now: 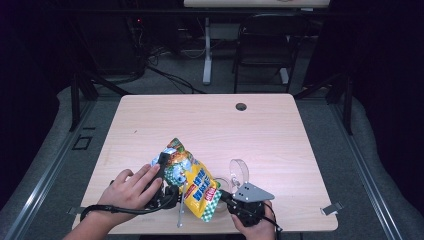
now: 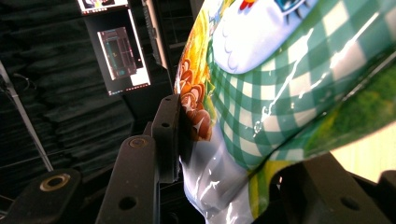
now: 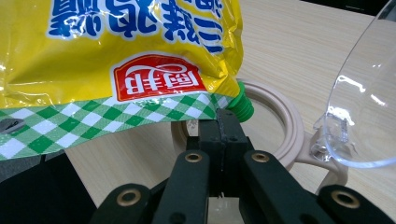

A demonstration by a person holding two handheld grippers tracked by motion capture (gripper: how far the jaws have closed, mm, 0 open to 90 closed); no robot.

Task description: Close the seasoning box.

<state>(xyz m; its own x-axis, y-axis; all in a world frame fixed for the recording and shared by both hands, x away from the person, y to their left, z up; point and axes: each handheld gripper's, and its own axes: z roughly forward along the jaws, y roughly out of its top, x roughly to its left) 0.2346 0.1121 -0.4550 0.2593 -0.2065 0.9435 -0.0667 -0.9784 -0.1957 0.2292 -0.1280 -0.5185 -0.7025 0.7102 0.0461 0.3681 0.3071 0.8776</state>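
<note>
Two claws are used here. A yellow bag [image 1: 192, 181] is held up over the table [image 1: 270, 135] by the left claw [image 1: 167, 165], at its top. Its green cap [image 3: 241, 108] is pinched by the right claw [image 3: 223, 122]. Nothing seems poured into the beige-rimmed container [image 3: 285, 122] yet.

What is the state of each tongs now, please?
Left tongs: closed on the upper part of the snack bag.
Right tongs: shut on the bag's lower edge, beside its green cap.
</note>
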